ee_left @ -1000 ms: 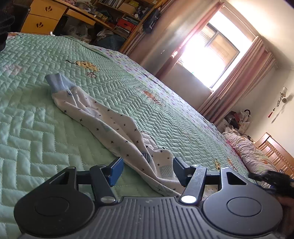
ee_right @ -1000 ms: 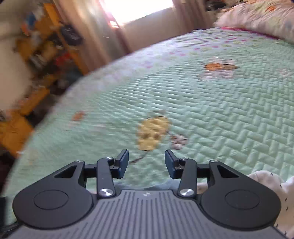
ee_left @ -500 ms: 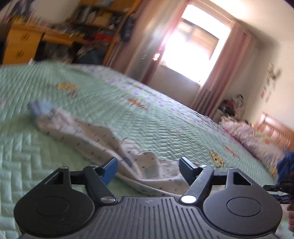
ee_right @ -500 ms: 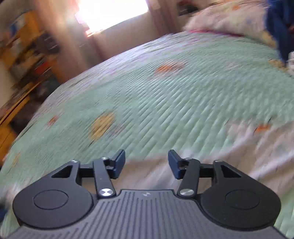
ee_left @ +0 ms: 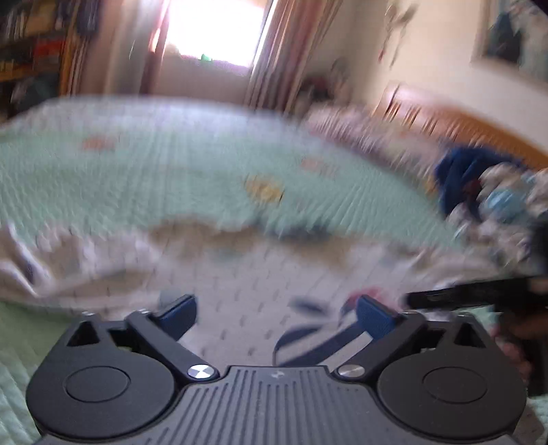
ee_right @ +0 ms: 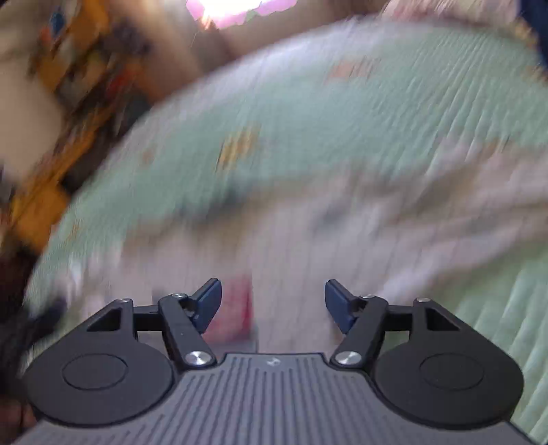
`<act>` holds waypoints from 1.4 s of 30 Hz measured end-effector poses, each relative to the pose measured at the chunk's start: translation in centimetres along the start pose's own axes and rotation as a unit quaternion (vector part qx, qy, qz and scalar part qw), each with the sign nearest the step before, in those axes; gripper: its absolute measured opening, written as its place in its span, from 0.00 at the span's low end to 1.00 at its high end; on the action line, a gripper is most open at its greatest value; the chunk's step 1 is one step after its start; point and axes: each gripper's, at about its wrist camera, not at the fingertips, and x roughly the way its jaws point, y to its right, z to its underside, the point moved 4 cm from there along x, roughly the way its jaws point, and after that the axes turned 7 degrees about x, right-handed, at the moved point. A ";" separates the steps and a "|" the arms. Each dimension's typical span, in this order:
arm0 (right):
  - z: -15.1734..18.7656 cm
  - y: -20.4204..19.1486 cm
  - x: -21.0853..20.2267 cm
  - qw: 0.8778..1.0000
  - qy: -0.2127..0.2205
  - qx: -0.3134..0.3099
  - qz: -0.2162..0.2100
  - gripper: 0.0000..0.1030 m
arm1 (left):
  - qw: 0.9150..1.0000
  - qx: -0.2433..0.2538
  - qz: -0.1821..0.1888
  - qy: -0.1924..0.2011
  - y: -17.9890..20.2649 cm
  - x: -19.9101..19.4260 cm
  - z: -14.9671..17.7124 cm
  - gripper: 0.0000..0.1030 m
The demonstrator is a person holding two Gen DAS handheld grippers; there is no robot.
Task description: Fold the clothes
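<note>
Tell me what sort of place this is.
Most likely a home bedroom: a bed under a green quilted bedspread, a wooden headboard with a pillow along it, and a curtained window. A white patterned garment lies on the spread.

A white garment (ee_left: 239, 274) with small dark specks lies on a mint-green quilt (ee_left: 171, 171) with yellow and orange motifs
</note>
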 end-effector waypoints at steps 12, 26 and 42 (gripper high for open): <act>5.5 -0.3 -6.6 0.995 0.058 0.061 -0.059 0.70 | 0.994 0.029 -0.102 0.014 -2.7 -8.8 2.7 0.96; 10.1 2.2 -14.6 0.987 0.112 0.105 -0.039 0.65 | 0.992 0.103 -0.076 0.002 5.0 -12.3 9.6 0.96; 15.6 -3.1 -14.1 0.986 0.049 0.115 -0.108 0.65 | 0.993 0.106 -0.052 -0.024 9.7 -15.2 12.0 0.95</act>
